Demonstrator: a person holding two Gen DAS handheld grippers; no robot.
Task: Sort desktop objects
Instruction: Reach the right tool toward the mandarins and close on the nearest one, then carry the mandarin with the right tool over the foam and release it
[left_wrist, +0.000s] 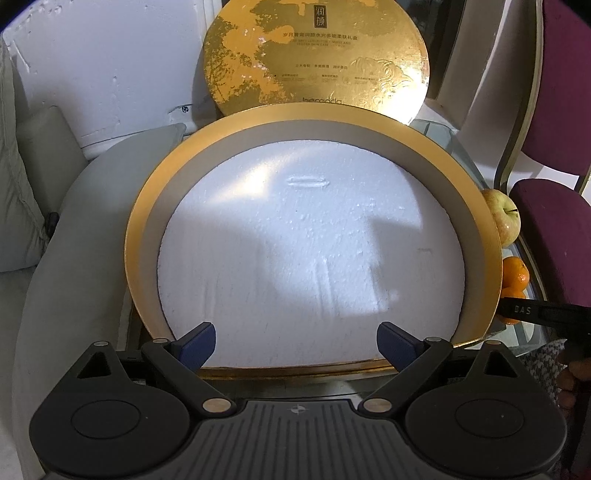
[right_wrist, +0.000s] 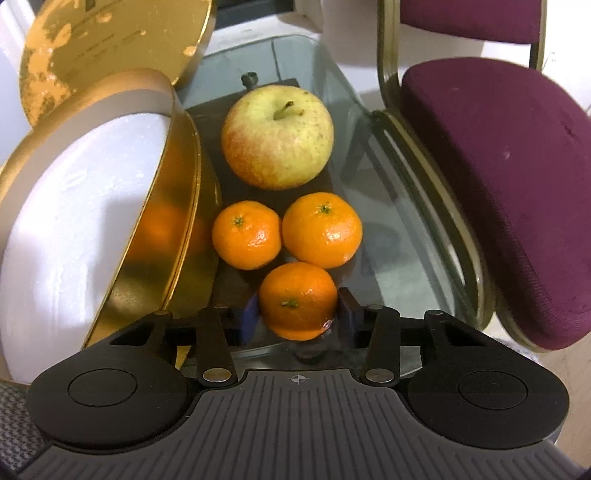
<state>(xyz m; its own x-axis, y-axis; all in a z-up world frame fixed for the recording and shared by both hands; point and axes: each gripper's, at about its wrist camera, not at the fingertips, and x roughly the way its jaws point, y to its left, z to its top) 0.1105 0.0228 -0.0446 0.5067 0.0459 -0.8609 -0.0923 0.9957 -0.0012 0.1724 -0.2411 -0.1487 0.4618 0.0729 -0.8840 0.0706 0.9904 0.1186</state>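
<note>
Three tangerines (right_wrist: 297, 301), one between the right gripper's (right_wrist: 297, 319) fingers, one apple (right_wrist: 277, 136).

The right gripper (right_wrist: 298, 316) has its blue pads on either side of the nearest mandarin (right_wrist: 297, 300), seemingly touching it. Two more mandarins (right_wrist: 246, 234) (right_wrist: 322, 229) and an apple (right_wrist: 277, 136) sit beyond on the glass table (right_wrist: 399, 236), beside the round gold box (right_wrist: 162, 236).

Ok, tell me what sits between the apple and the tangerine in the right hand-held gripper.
In the right wrist view, two more tangerines, one on the left and one on the right, lie side by side between the apple and the gripped tangerine.
</note>
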